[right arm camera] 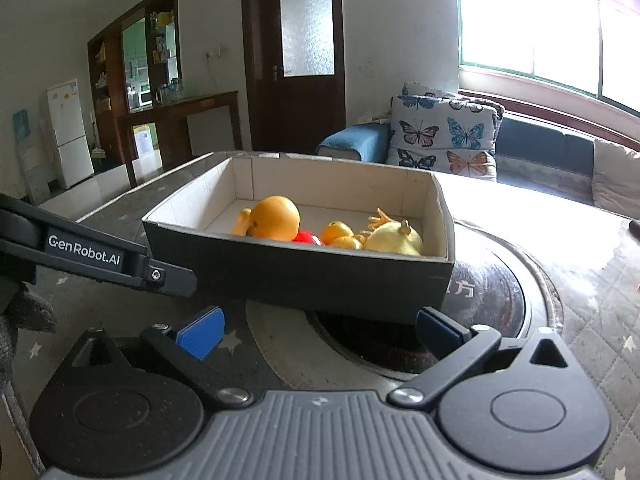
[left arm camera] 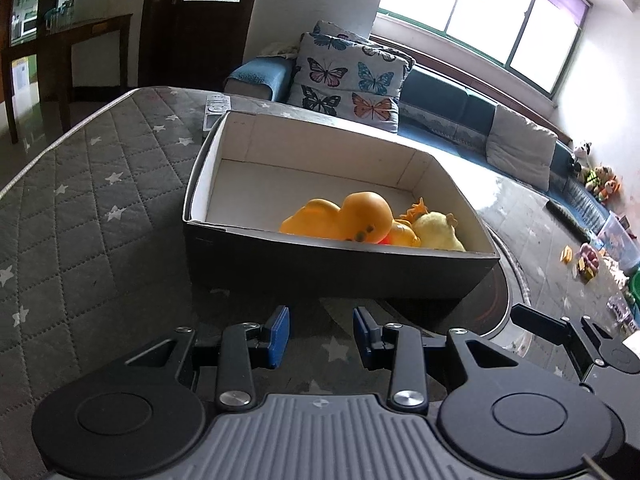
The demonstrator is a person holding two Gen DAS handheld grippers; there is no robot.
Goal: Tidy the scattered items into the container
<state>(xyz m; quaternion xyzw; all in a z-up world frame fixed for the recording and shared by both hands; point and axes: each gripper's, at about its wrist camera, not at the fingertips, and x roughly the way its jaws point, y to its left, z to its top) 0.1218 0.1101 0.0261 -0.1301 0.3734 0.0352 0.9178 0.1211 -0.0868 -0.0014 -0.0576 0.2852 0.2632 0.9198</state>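
box [left arm camera: 320,272] on bench [left arm camera: 100,200] holds orange duck [left arm camera: 348,216], pale yellow toy [left arm camera: 436,230] | left hand-held gripper [left arm camera: 321,336] and right hand-held gripper [right arm camera: 320,328] near box front, both apart, empty | risk: nudging box shifts it

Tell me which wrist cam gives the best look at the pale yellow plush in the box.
Left wrist. It looks down into the box, so the pale yellow plush shows most of its body beside the orange duck. In the right wrist view the plush is lower, half hidden by the box's near wall.
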